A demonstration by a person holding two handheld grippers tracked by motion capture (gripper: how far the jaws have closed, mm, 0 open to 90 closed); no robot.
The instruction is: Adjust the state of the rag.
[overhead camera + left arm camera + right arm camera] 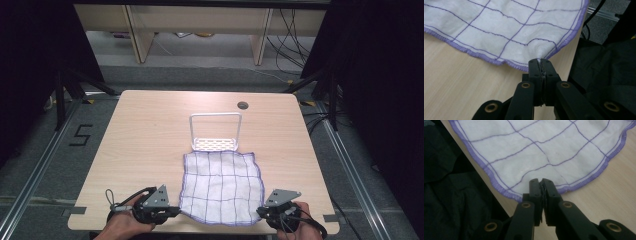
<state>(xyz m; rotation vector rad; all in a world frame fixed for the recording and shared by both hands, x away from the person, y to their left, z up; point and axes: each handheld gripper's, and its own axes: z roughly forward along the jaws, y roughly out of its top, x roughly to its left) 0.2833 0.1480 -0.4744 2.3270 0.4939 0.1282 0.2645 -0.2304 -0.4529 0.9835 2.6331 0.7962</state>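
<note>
Pinching soft purple-hemmed checked cloth point(221, 187)

A pale wood-grain counter point(140, 150) filled the middle of the frame, with a round cable hole point(243, 105) near its upper right corner. A white cloth with purple grid lines point(222, 185) lay flat on its lower centre, reaching the near edge. Just above the cloth stood a small white wire rack point(215, 132), its perforated base touching the cloth's top edge.
</note>
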